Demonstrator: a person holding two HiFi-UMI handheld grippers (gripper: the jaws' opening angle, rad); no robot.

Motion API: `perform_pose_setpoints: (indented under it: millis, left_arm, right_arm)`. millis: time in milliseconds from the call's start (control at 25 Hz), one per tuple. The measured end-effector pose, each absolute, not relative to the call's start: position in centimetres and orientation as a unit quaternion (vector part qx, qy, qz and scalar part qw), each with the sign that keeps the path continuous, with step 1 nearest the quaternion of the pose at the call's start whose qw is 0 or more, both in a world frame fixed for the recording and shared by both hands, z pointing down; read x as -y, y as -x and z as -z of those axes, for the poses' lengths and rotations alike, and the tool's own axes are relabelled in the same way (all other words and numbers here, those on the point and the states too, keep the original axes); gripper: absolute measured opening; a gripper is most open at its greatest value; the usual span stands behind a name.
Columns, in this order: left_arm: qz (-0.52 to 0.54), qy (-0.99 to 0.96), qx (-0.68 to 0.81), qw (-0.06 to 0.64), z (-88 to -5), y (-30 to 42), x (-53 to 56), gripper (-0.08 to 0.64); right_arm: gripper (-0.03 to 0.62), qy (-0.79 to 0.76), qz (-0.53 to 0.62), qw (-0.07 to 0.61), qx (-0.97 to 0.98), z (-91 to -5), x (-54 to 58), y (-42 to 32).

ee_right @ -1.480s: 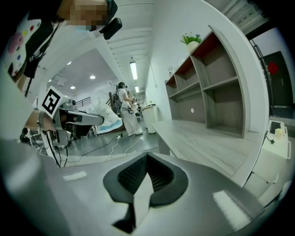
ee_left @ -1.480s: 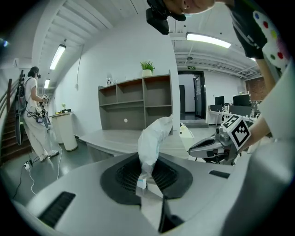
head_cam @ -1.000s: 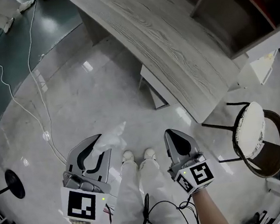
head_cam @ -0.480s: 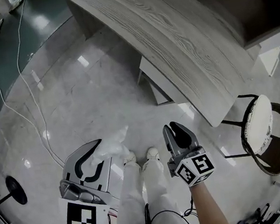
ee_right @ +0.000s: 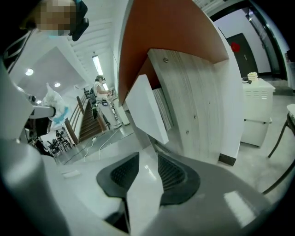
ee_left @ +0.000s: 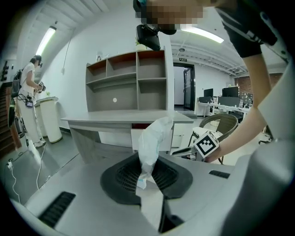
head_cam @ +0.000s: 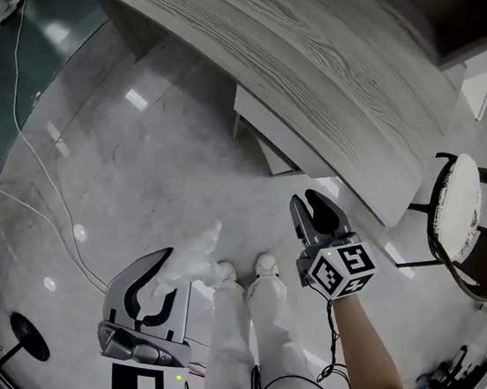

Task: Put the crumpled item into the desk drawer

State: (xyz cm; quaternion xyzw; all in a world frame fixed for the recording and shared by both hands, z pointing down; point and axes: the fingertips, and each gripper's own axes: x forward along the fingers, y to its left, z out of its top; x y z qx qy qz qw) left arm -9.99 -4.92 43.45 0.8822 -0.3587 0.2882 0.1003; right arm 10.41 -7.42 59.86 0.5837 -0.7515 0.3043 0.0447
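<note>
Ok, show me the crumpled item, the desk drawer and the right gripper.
crumpled item point(ee_left: 154, 136), left gripper view, on its bulging upper half.
desk drawer point(ee_right: 146, 108), right gripper view, on its white front panel.
right gripper point(head_cam: 308, 200), head view, midway between its fingertips; jaws opening, nothing between them.

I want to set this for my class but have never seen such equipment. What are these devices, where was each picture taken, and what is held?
No robot: a person holds a two-jaw gripper in each hand. The head view comes from a camera on the person's head, looking down at the floor, a grey desk and a chair. The other two views ride on the grippers and look along their jaws. The left gripper pinches a crumpled item. The right gripper is opening its jaws, nothing between them, facing the white drawer front under the desk.
</note>
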Motion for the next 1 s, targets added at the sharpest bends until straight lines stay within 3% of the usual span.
perform_pose_setpoints:
  millis: [240,800,1000]
  left_arm:
    - [-0.287,-0.882,0.357,0.112,-45.0,9.7,4.9,0.061]
    - [-0.291,-0.886,0.343,0.112,-46.5,10.1,5.9,0.060]
    - [-0.292,-0.889,0.336,0.110,-46.4,9.6,6.3,0.061]
  right_arm:
    - [0.153,-0.584,-0.315,0.013,0.748,-61.6,9.2,-10.9]
    - [0.184,-0.617,-0.337,-0.210,0.679,-60.7,13.7,-11.3]
    - [0.183,-0.605,-0.326,-0.217,0.693,-59.9,14.2,-11.4]
